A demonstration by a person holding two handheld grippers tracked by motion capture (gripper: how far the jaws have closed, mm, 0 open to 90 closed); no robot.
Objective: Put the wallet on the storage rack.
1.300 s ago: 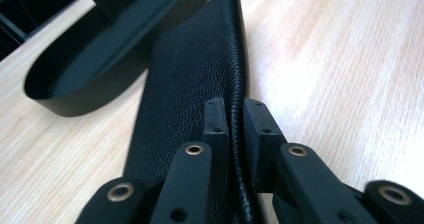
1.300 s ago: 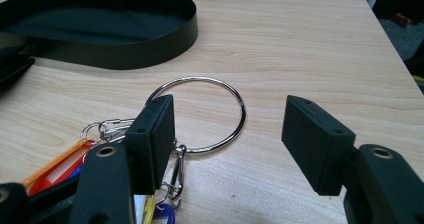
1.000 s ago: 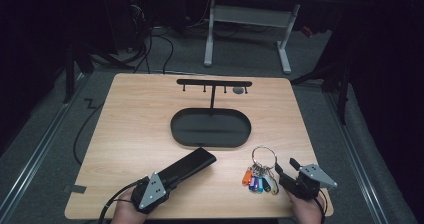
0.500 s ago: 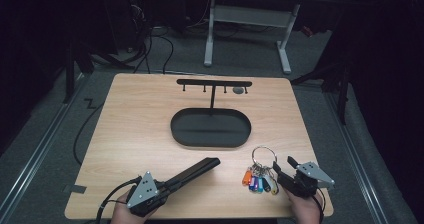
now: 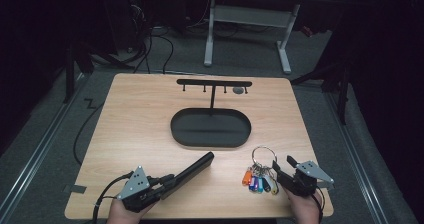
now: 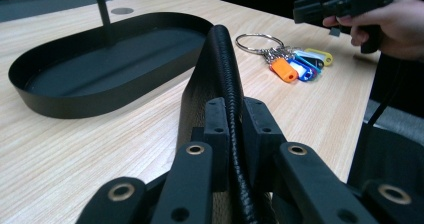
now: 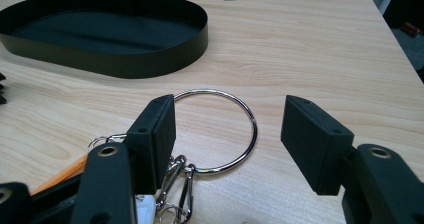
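The left gripper (image 5: 172, 180) is clamping a flat black case (image 5: 192, 167) edge-on, while the right gripper (image 7: 227, 144) is hovering wide open over the key ring (image 7: 220, 131).

The desk (image 5: 140, 134) is pale wood with a fine straight grain, smooth and matt. The oval tray (image 6: 45, 106) looks like thin black metal, satin, with a slightly grainy floor. The key ring (image 7: 220, 129) is bright polished metal — glossy, mirror-like — and its tags (image 6: 295, 66) are shiny coloured plastic. The long black case (image 6: 222, 69) has a ribbed, braided edge, like stitched leather — dull, not shiny. The left hand-held gripper (image 6: 230, 134) has matt black plastic jaws with brass-coloured metal eyelets.
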